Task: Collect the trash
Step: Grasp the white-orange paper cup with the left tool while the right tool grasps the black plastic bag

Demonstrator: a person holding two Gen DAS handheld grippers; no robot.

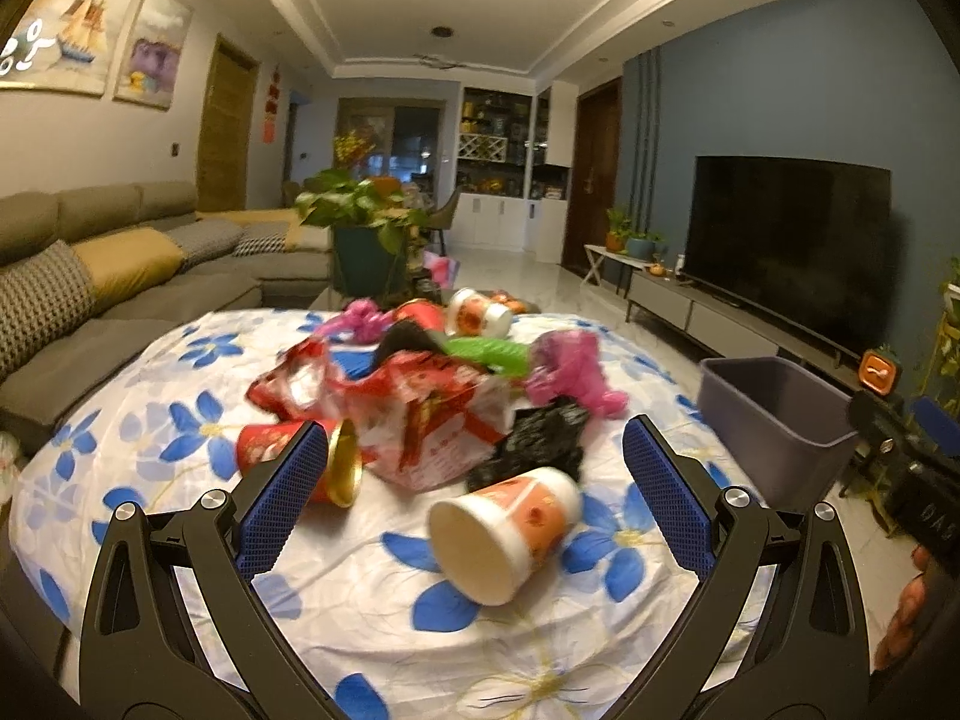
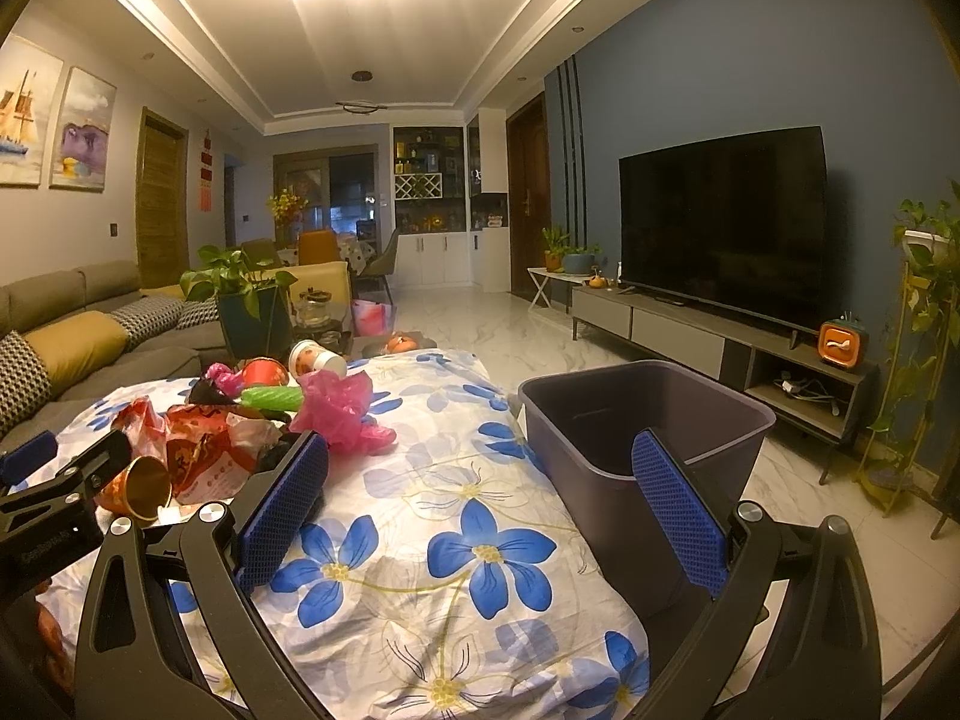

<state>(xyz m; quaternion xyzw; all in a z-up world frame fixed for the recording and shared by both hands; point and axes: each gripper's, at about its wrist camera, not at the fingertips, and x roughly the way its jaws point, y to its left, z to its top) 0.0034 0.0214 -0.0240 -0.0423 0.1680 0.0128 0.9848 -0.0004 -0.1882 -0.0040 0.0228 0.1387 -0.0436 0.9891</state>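
A pile of trash lies on a table with a blue-flowered cloth [image 1: 336, 612]: a white and orange paper cup [image 1: 504, 531] on its side, a red cup with a gold inside [image 1: 300, 459], a red and white plastic bag [image 1: 414, 414], black wrap [image 1: 540, 438], pink bags [image 1: 570, 372], a green piece [image 1: 489, 354] and a second orange cup [image 1: 480, 312]. My left gripper [image 1: 474, 450] is open, with the near cup lying between its fingers. My right gripper [image 2: 480, 480] is open and empty over the cloth [image 2: 420, 510], beside a grey bin [image 2: 648, 420]. The bin also shows in the left wrist view [image 1: 774, 414].
A grey sofa [image 1: 90, 276] runs along the left. A potted plant [image 1: 360, 228] stands beyond the table. A TV [image 2: 726, 222] on a low cabinet [image 2: 690, 330] lines the right wall. A plant stand [image 2: 918, 330] is at far right. The floor is white marble [image 2: 516, 336].
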